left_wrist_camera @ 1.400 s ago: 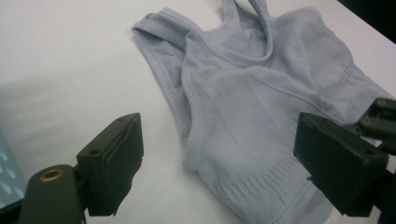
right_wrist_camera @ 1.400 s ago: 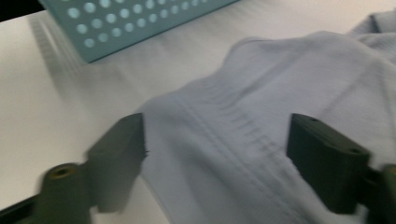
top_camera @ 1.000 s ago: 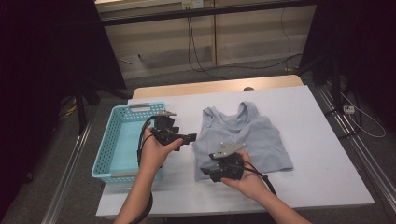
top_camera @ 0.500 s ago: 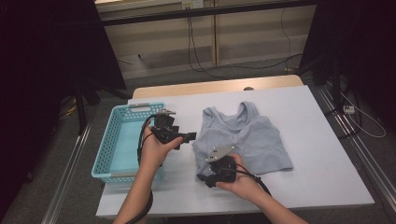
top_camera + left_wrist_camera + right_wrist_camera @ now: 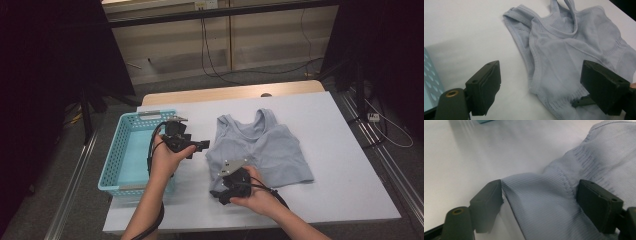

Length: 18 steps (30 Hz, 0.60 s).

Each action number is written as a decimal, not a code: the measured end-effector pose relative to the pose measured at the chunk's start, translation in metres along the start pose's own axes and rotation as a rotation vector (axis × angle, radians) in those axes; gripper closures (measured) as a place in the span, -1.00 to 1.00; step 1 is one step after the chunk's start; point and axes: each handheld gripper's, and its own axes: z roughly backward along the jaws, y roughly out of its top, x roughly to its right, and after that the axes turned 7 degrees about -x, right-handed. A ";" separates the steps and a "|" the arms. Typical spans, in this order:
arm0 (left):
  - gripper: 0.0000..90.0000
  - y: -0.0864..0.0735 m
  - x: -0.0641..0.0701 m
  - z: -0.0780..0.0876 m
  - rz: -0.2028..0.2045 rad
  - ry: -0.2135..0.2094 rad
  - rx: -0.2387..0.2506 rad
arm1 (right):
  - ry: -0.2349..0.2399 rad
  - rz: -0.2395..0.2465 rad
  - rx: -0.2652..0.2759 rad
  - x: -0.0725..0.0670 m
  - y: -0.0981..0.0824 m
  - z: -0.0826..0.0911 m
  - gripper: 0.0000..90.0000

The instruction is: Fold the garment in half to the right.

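While spread astride top [image 5: 554, 202]: right tool [image 5: 539, 202]

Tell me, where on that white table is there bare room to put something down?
The widest free patch of the white table lies right of the pale blue ribbed tank top, out to the table's edge. A strip behind the top is bare too. It is crowded between the turquoise plastic basket and the top, where the left gripper and right gripper work.

The top [image 5: 262, 145] is pale grey-blue with fine ribs, the basket [image 5: 116, 160] is light blue with small holes, the table [image 5: 345, 165] is white, both grippers are black
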 end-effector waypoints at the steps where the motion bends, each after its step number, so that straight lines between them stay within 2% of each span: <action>1: -0.61 0.000 0.000 0.000 -0.006 -0.001 -0.007 | -0.004 0.002 0.000 0.000 0.000 0.000 -0.47; 6: -0.60 -0.002 -0.001 -0.002 0.012 0.003 0.007 | -0.027 -0.020 0.013 0.001 0.000 0.001 -0.20; 12: -0.60 -0.001 -0.003 -0.003 0.011 0.009 0.000 | -0.040 -0.035 0.021 0.003 0.000 0.001 0.07; 16: -0.60 0.002 -0.002 -0.003 0.010 0.014 -0.001 | -0.062 -0.048 0.027 0.007 0.000 0.002 0.37; 18: -0.60 0.004 -0.002 -0.006 0.011 0.017 -0.004 | -0.081 -0.050 0.030 0.009 -0.001 0.003 0.63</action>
